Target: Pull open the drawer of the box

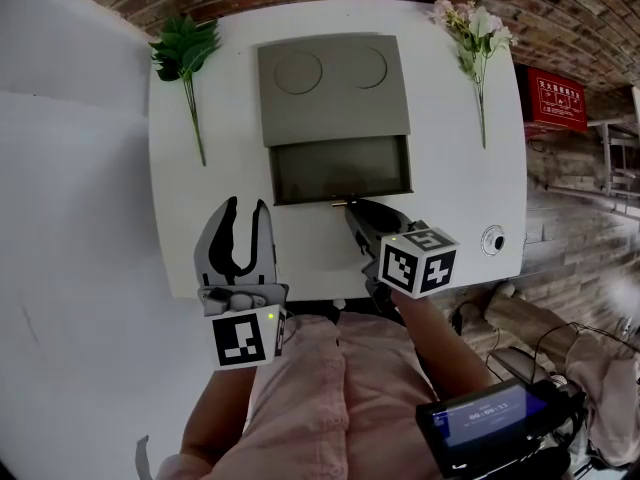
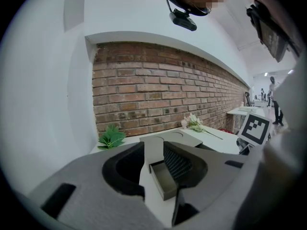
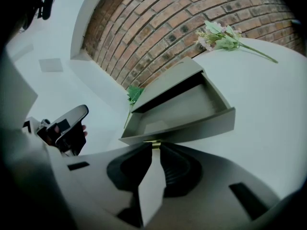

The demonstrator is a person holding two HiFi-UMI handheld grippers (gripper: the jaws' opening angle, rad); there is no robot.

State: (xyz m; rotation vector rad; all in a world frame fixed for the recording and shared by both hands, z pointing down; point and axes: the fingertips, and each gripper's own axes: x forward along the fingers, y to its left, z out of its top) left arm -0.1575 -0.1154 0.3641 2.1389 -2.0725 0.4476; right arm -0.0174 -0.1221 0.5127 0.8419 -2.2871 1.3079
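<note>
Squarely on the white worktop (image 1: 180, 218), a grey box (image 1: 330, 88), its drawer (image 1: 340, 168) slid out toward the near edge. Left of the drawer, left claw (image 1: 248, 213) gaping wide with nothing in it; right claw (image 1: 352, 211) clamped onto the drawer's small brass handle (image 3: 153, 143)

Red wall sign (image 1: 556, 99) & handheld screen (image 1: 490, 415): txt illegible.
</note>
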